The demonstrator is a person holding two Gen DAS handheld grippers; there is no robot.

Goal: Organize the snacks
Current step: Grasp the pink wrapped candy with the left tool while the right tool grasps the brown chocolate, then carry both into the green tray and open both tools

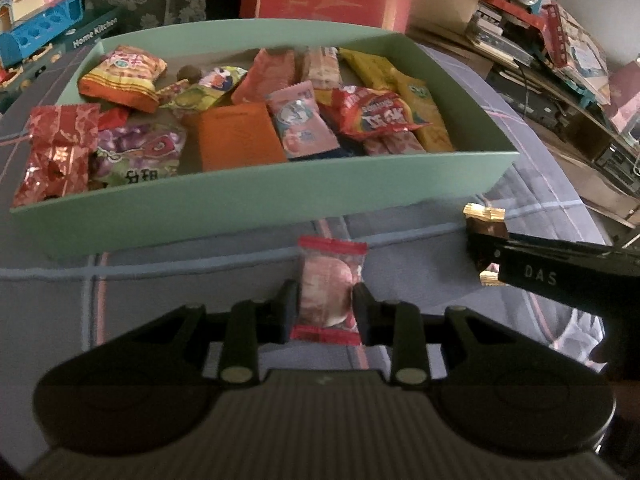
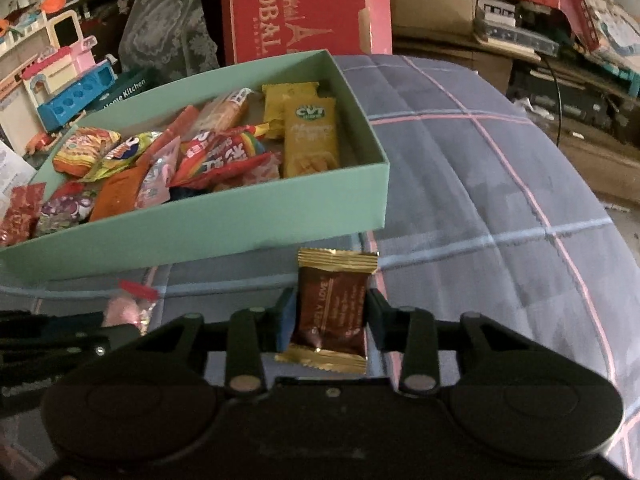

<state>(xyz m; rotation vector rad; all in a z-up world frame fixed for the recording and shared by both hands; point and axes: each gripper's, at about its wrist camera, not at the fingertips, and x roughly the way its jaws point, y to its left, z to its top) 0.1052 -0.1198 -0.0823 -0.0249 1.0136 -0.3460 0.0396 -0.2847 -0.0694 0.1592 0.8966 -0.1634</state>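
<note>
**Left wrist view: two tongs, each with one sweet, before the snack box**

Left wrist view shows the bed cover (image 1: 460,216), grey-blue with pink and pale lines, under everything. On it, beyond the tips of both tongs, stands the green box (image 1: 256,200), open on top and full of snack packets. Its near wall runs across just ahead of the left gripper (image 1: 326,300).

The left gripper is clamped on a pink candy (image 1: 328,292) in a clear wrapper with red ends. The candy stands upright between the two fingers, one red end toward the box and the other toward the tong body. It is outside the box, near the near wall.

To the right of the left tongs, the right gripper (image 2: 330,312) holds a brown chocolate bar (image 2: 332,312) with gold crimped ends. In the right wrist view both pads touch its sides, so the tongs are closed on it. The bar lies along the fingers, its far gold end just before the box's near right corner, also outside the box.

Inside the box, ahead and left of the right tongs, a yellow packet (image 2: 310,140) lies by the right wall, and a red rainbow packet (image 2: 224,156) lies beside it.
</note>
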